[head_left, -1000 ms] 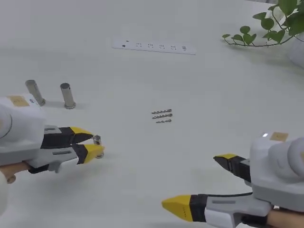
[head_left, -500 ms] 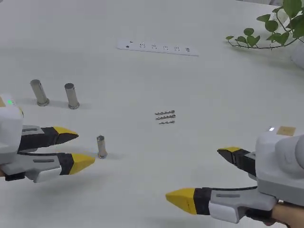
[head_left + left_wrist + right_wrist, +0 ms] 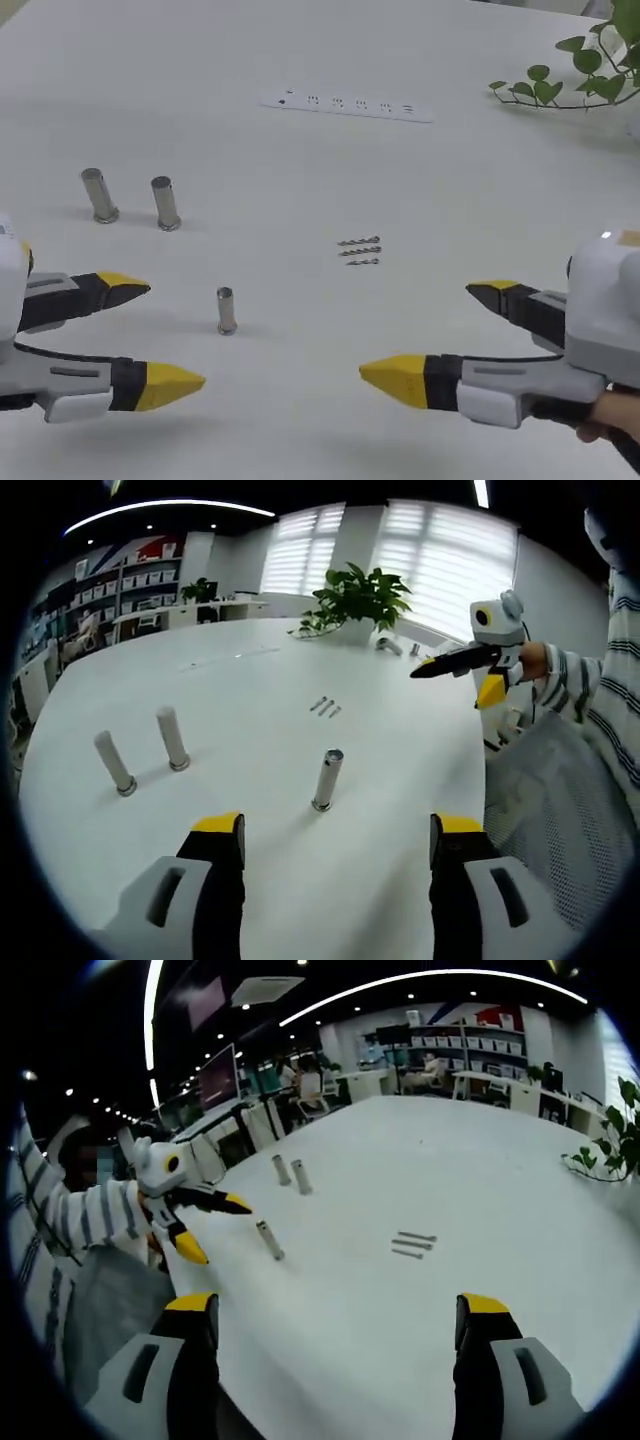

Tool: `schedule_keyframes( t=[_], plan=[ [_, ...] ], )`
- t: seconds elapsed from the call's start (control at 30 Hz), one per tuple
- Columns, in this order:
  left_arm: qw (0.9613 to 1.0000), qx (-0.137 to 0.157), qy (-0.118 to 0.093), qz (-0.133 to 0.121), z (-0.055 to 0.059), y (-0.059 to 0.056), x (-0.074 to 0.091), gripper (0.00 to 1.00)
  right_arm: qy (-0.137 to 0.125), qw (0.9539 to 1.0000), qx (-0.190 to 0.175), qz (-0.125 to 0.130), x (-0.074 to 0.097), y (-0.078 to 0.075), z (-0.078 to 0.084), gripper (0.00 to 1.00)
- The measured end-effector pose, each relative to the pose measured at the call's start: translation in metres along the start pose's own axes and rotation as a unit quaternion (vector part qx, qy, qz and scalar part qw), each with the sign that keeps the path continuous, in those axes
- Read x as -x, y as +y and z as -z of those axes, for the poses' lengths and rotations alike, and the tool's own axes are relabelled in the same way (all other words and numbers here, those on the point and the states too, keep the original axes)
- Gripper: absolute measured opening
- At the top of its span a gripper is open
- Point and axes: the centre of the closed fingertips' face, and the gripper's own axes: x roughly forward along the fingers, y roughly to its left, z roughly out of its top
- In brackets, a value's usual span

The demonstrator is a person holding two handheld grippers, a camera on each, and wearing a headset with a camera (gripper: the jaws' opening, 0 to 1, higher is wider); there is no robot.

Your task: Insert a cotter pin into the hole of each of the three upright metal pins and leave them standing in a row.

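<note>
Three upright metal pins stand on the white table: two side by side at the back left (image 3: 99,195) (image 3: 165,204), and a shorter third pin (image 3: 226,310) alone nearer me. Three small cotter pins (image 3: 359,251) lie in a stack at the table's middle, also seen as cotter pins (image 3: 325,706) (image 3: 413,1244). My left gripper (image 3: 150,334) is open, its yellow tips just left of the third pin (image 3: 326,779). My right gripper (image 3: 445,330) is open at the lower right, empty, well clear of the cotter pins.
A white power strip (image 3: 347,105) lies at the back of the table. A leafy plant (image 3: 585,65) stands at the back right corner. Bare white tabletop lies between the grippers.
My left gripper has opened, let go of the third pin and drawn back left; the pin now stands alone. The right gripper has stayed open and shifted slightly.
</note>
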Motion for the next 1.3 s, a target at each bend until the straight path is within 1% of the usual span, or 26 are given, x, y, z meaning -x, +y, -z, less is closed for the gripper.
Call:
schedule_keyframes(
  t=[0.1, 0.17, 0.2, 0.3, 0.4, 0.43, 0.47, 0.5, 0.53, 0.57, 0.6, 0.7, 0.73, 0.8, 0.97, 1.03, 1.07, 1.2, 1.23, 1.3],
  plan=[
    [1.0000, -0.007, 0.005, 0.000, 0.003, -0.002, 0.001, 0.79, 0.000, 0.9999, 0.013, -0.005, -0.001, -0.001, -0.006, 1.00],
    [0.9999, -0.009, 0.010, -0.001, 0.006, -0.002, 0.001, 0.83, 0.004, 0.9997, 0.023, -0.009, -0.002, -0.002, -0.008, 1.00],
    [0.9999, -0.011, 0.012, -0.002, 0.007, -0.003, 0.001, 0.86, 0.010, 0.9993, 0.033, -0.011, -0.002, -0.004, -0.009, 1.00],
    [0.9999, -0.010, 0.013, 0.000, 0.009, -0.005, 0.002, 0.90, 0.023, 0.9983, 0.052, -0.015, -0.004, -0.008, -0.010, 1.00],
    [0.9997, -0.016, 0.020, 0.004, 0.013, -0.008, 0.002, 0.94, 0.019, 0.9978, 0.060, -0.021, -0.005, -0.011, -0.018, 1.00],
    [0.9996, -0.018, 0.023, 0.002, 0.014, -0.008, 0.002, 0.95, 0.012, 0.9978, 0.060, -0.024, -0.006, -0.012, -0.023, 0.99],
    [0.9996, -0.015, 0.025, -0.001, 0.015, -0.007, 0.002, 0.96, 0.010, 0.9978, 0.060, -0.026, -0.007, -0.013, -0.025, 0.99],
    [0.9996, 0.000, 0.024, -0.014, 0.016, -0.003, 0.003, 0.97, 0.010, 0.9976, 0.062, -0.029, -0.009, -0.015, -0.028, 0.99],
    [0.9996, 0.010, 0.019, -0.019, 0.015, -0.002, 0.002, 0.99, 0.012, 0.9972, 0.067, -0.032, -0.010, -0.016, -0.029, 0.99],
    [0.9996, 0.012, 0.014, -0.019, 0.014, -0.001, 0.004, 0.99, 0.018, 0.9965, 0.073, -0.036, -0.011, -0.017, -0.029, 0.99],
    [0.9997, 0.010, 0.009, -0.020, 0.012, 0.000, 0.004, 0.99, 0.033, 0.9947, 0.088, -0.041, -0.014, -0.018, -0.026, 0.99],
    [0.9997, 0.014, 0.007, -0.020, 0.010, -0.002, 0.004, 0.99, 0.064, 0.9888, 0.118, -0.064, -0.021, -0.018, -0.019, 0.99],
    [0.9997, 0.014, 0.007, -0.018, 0.010, -0.002, 0.004, 0.99, 0.077, 0.9865, 0.129, -0.066, -0.024, -0.021, -0.016, 0.98],
    [0.9997, 0.016, 0.011, -0.017, 0.011, -0.003, 0.003, 0.99, 0.096, 0.9825, 0.144, -0.069, -0.029, -0.025, -0.012, 0.98],
    [0.9996, 0.019, 0.011, -0.015, 0.011, -0.005, 0.002, 0.99, 0.113, 0.9780, 0.158, -0.075, -0.038, -0.034, -0.013, 0.95],
    [0.9996, 0.021, 0.011, -0.017, 0.011, -0.005, 0.002, 0.99, 0.120, 0.9752, 0.168, -0.081, -0.041, -0.037, -0.015, 0.93],
    [0.9993, 0.026, 0.012, -0.022, 0.012, -0.004, 0.001, 0.99, 0.124, 0.9737, 0.173, -0.081, -0.042, -0.039, -0.017, 0.93],
    [0.9990, 0.032, 0.010, -0.029, 0.012, -0.002, 0.002, 0.99, 0.134, 0.9694, 0.188, -0.085, -0.048, -0.044, -0.021, 0.92],
    [0.9990, 0.032, 0.010, -0.031, 0.012, -0.001, 0.002, 0.99, 0.138, 0.9670, 0.195, -0.088, -0.049, -0.044, -0.021, 0.91],
    [0.9989, 0.033, 0.010, -0.031, 0.012, -0.001, 0.002, 0.99, 0.144, 0.9642, 0.202, -0.092, -0.053, -0.045, -0.021, 0.88]
  ],
)
